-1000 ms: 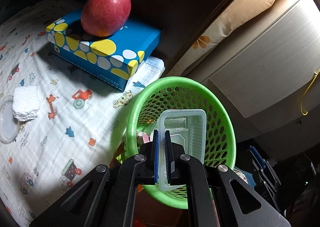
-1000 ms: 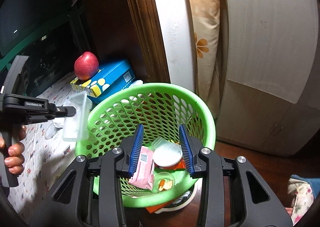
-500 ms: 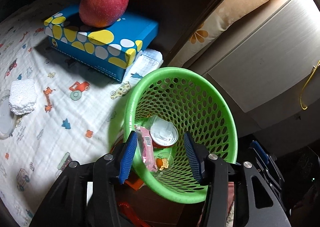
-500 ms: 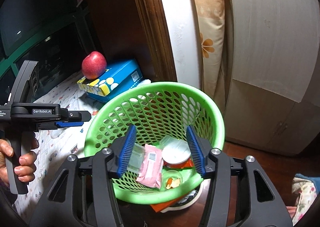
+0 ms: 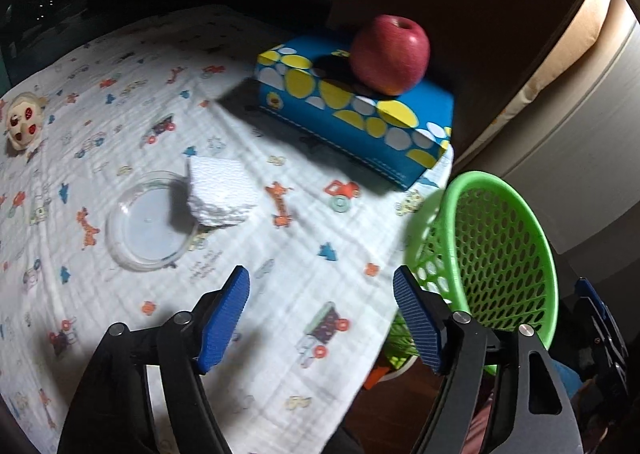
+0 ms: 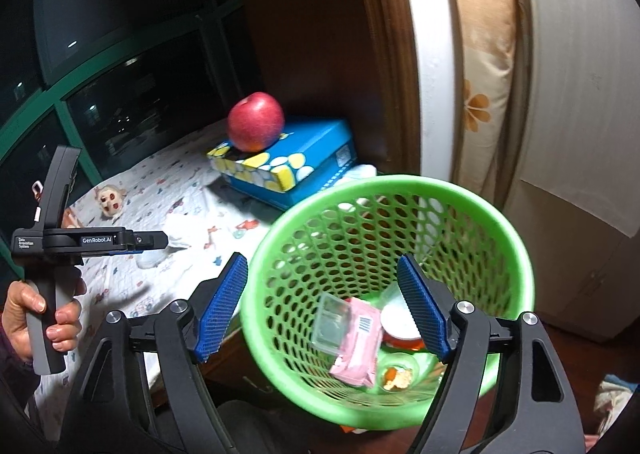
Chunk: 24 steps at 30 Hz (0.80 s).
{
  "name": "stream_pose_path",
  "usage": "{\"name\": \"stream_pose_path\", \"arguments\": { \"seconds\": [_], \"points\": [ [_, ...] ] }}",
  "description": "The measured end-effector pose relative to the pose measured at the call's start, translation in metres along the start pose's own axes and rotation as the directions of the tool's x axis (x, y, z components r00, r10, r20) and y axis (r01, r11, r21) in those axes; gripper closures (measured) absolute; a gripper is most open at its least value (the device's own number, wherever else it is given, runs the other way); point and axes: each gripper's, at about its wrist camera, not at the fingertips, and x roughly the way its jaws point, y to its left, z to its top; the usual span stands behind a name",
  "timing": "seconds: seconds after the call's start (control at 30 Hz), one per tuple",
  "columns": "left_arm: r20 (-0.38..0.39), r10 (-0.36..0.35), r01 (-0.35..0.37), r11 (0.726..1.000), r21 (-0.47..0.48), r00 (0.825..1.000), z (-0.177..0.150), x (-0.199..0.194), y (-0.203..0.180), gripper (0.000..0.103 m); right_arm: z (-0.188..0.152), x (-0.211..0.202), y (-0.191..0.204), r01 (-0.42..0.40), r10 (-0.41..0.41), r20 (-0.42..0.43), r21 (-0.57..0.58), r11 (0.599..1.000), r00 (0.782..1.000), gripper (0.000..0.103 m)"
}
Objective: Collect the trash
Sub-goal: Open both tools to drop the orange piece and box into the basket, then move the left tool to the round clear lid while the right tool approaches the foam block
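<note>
We see our right gripper (image 6: 322,304), jaws just spread wide and empty, over the green basket (image 6: 516,254) holding a clear tray (image 6: 330,324), pink packet (image 6: 358,346) and perhaps a lidded cup (image 6: 396,322).

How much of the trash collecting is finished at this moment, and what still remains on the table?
Done: the green basket already holds a clear tray, a pink wrapper and a cup lid. In hand: nothing; the left claw and right claw have just been opening, both empty. Left: the crumpled tissue and clear lid lie on the cloth.
</note>
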Motion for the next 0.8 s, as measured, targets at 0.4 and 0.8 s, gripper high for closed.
{"name": "stream_pose_path", "arguments": {
  "seconds": [0.4,0.8],
  "points": [
    [-0.007,0.154,-0.152,0.984,0.094,0.988,0.003,0.019,0.085,0.010,0.008,0.031,0.057,-0.087,0.085,-0.043,-0.062,0.994,0.996,0.022],
    [-0.059,0.151,-0.137,0.969,0.204,0.987,0.016,0.055,0.114,0.009,0.011,0.069,0.098,-0.136,0.126,-0.103,-0.092,0.986,0.987,0.021]
  ]
}}
